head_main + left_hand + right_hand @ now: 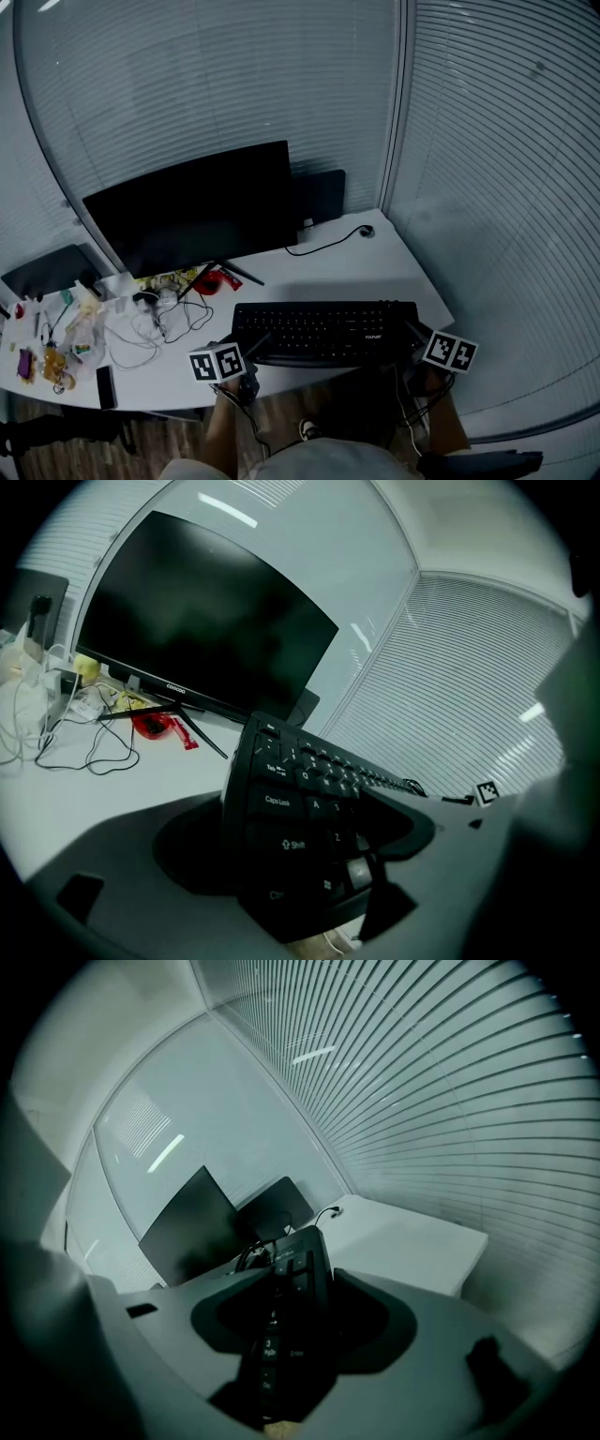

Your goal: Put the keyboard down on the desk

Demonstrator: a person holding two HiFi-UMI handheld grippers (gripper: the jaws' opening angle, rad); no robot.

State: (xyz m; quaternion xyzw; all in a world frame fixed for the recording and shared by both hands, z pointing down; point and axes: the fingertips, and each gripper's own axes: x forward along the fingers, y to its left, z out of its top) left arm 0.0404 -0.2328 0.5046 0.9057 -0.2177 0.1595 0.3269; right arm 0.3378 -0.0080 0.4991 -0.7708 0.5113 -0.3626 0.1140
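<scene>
Knees and forearms crowd the near edge of the head view, dim and cut off by the frame, and my hands are mostly hidden beneath the marker cubes. Just beyond them my left gripper (pixel 251 349) and right gripper (pixel 414 336) each clamp one end of the black keyboard (pixel 323 330). It runs left to right along the near edge of the white bench (pixel 384 267), in front of the dark monitor (pixel 197 206).

Seen from the left gripper, my jaws are closed on the keyboard's left end, one over the key face beside Caps Lock and Shift, the other behind the board and out of sight. Seen from the right gripper, my jaws pinch the right end, which shows almost edge-on with number-pad keys between them.

A sliver of wooden floor (pixel 281 412) shows below each gripped end. I cannot tell whether the keyboard's underside touches the bench.

A second dark panel (pixel 321 195) stands behind the monitor, mostly covered by it. A thin black cable (pixel 323 247) trails from there across the bare far right corner of the bench.

At the far left, loose wires (pixel 155 328), a red object (pixel 217 279) by the monitor's foot and a heap of small packets (pixel 61 352) are too dim to identify, and that end of the bench is cut off. Slatted blinds (pixel 506 187) close off the right side.
</scene>
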